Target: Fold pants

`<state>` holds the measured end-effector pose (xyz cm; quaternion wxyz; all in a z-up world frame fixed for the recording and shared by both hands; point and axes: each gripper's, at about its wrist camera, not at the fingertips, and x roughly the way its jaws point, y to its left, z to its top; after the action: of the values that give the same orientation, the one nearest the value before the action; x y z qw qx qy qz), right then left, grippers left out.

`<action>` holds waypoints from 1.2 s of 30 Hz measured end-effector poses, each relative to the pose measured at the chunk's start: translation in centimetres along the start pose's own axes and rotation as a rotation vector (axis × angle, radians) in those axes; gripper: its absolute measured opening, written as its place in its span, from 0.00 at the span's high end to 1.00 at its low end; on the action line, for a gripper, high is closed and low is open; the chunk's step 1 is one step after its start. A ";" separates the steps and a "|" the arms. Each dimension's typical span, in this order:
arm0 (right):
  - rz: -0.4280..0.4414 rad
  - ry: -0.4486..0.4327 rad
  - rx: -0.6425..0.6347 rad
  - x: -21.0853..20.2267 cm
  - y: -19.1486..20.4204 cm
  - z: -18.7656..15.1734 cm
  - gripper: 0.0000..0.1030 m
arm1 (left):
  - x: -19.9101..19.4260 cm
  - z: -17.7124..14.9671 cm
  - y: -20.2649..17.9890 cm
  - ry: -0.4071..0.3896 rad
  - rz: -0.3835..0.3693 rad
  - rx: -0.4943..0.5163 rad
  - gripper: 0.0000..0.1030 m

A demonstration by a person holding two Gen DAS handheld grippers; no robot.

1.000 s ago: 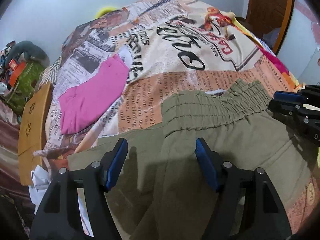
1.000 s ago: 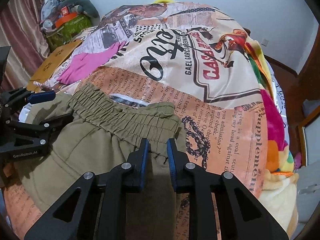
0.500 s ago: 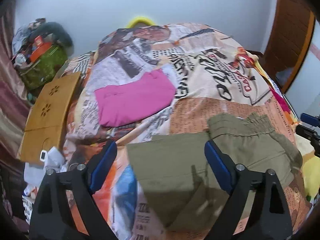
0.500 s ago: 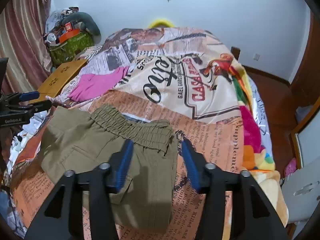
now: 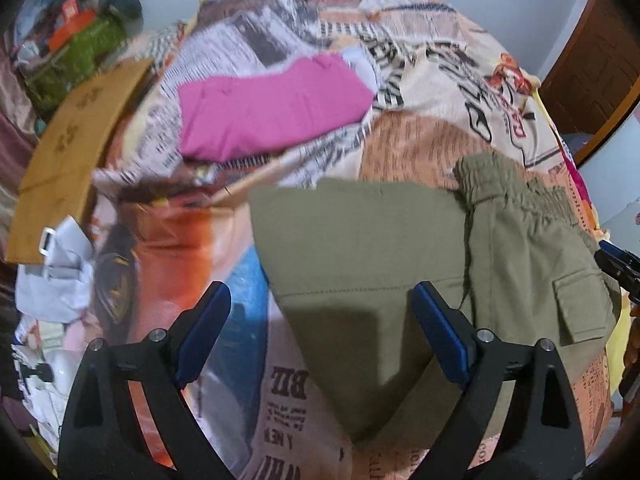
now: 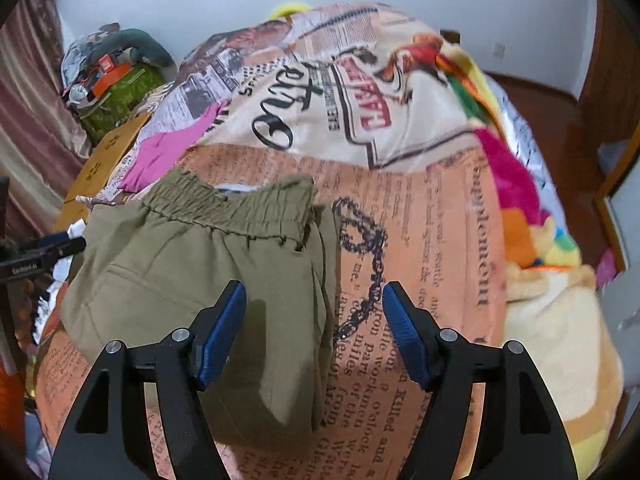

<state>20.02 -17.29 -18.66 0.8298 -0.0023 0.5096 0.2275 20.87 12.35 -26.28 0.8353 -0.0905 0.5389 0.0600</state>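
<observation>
Folded olive pants [image 6: 192, 280] on printed bedspread [image 6: 432, 248], right tool [image 6: 314, 330] spread empty above.

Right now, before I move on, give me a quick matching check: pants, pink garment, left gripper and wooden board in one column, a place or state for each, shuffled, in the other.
Things:
1. olive pants
2. pink garment
3. left gripper
4. wooden board

Places or states:
A. open, holding nothing
B. folded on the bedspread, elastic waistband on the far side
C. at the bed's left edge
D. lying flat beyond the pants

Pairs: 1-B, 2-D, 3-A, 4-C
</observation>
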 end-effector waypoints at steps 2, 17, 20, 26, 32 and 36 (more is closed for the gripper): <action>0.016 0.015 0.002 0.6 0.0 0.1 0.35 | 0.9 -0.1 0.1 0.027 -0.012 -0.008 0.10; 0.207 0.072 0.089 3.5 -1.7 0.1 0.38 | 3.6 1.2 0.4 0.103 -0.167 -0.115 0.06; 0.235 0.074 0.101 3.6 -1.7 0.2 0.46 | 3.8 1.5 -0.1 0.098 -0.162 -0.098 0.06; 0.221 0.071 0.102 3.8 -1.3 0.4 0.60 | 3.5 2.2 -1.3 0.066 -0.140 -0.041 0.24; 0.190 0.058 0.063 3.4 -0.7 0.8 0.78 | 2.9 2.8 -1.5 0.044 -0.091 -0.052 0.65; 0.164 0.028 0.023 2.7 0.0 1.1 0.86 | 2.3 2.9 -2.1 0.023 -0.044 -0.026 0.87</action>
<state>21.94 -16.09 -20.41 0.8010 0.0458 0.5223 0.2889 24.79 10.89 -26.99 0.8289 -0.1138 0.5456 0.0476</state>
